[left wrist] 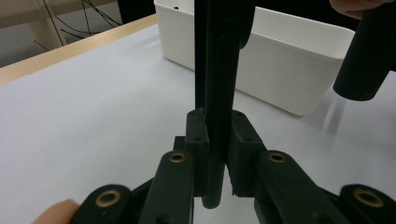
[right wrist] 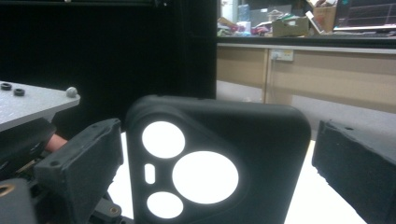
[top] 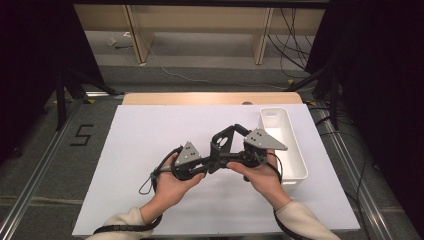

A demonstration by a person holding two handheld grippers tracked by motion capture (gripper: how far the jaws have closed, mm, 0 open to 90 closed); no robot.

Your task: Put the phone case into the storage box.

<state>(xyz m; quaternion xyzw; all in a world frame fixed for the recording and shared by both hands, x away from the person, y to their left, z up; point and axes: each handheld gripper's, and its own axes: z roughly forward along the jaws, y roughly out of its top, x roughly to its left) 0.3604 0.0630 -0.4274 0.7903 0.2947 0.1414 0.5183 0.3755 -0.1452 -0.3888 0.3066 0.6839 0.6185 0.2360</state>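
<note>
Your left gripper (top: pixel 212 162) has its jaws clamped on the edge of the black phone case (top: pixel 223 141), just left of the white bin (top: pixel 295 165). Your right gripper (top: pixel 239 159) faces it, jaws seemingly spread apart around the case.

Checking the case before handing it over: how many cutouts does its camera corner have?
4, all in the phone case corner: a round one upper left, a large round one at right, a small round one below, and a narrow slot between them. The case's lower part is out of frame.

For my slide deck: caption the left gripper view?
Left gripper shut edge-on on black phone case, white bin behind.
</note>
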